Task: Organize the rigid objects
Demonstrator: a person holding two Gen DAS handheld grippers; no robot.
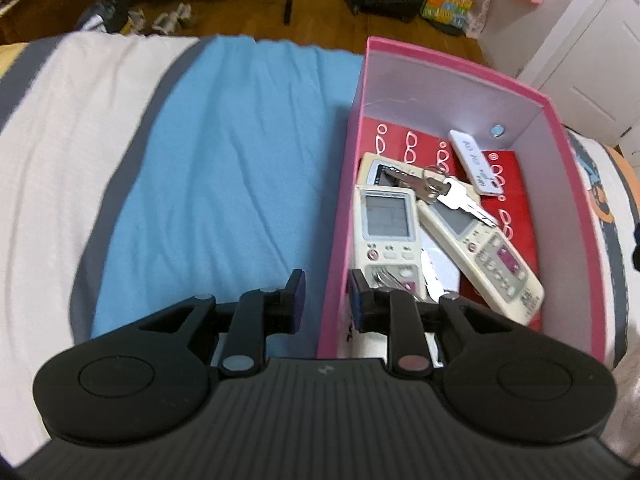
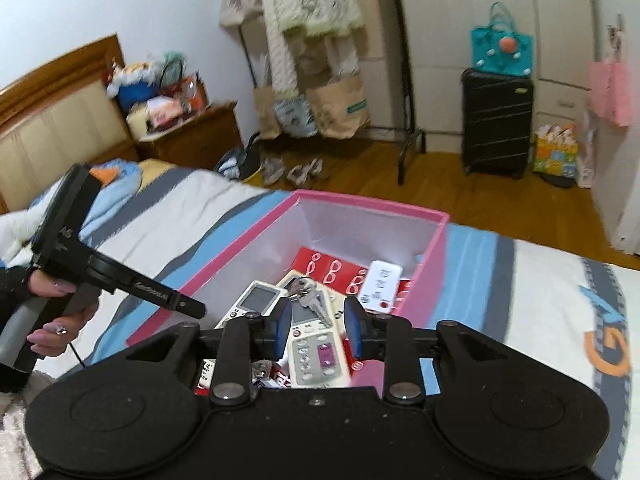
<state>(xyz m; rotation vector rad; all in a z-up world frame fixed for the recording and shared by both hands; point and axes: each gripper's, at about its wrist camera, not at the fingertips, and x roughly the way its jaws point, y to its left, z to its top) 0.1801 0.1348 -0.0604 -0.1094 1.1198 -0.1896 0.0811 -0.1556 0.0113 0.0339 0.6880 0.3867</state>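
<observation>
pink box (image 1: 572, 128) on bed holds remotes, keys (image 1: 448, 190). left gripper (image 1: 326, 300) straddles box's near wall, jaws apart, unclenched. right gripper (image 2: 316, 322) above remotes, released, empty.

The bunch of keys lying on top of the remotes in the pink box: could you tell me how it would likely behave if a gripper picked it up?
The keys hang on a ring, so gripped by one blade the rest would probably dangle and swing. Bare metal looks smooth and thin, so likely slippery. Resting across the remotes, a push would probably slide them off.
</observation>
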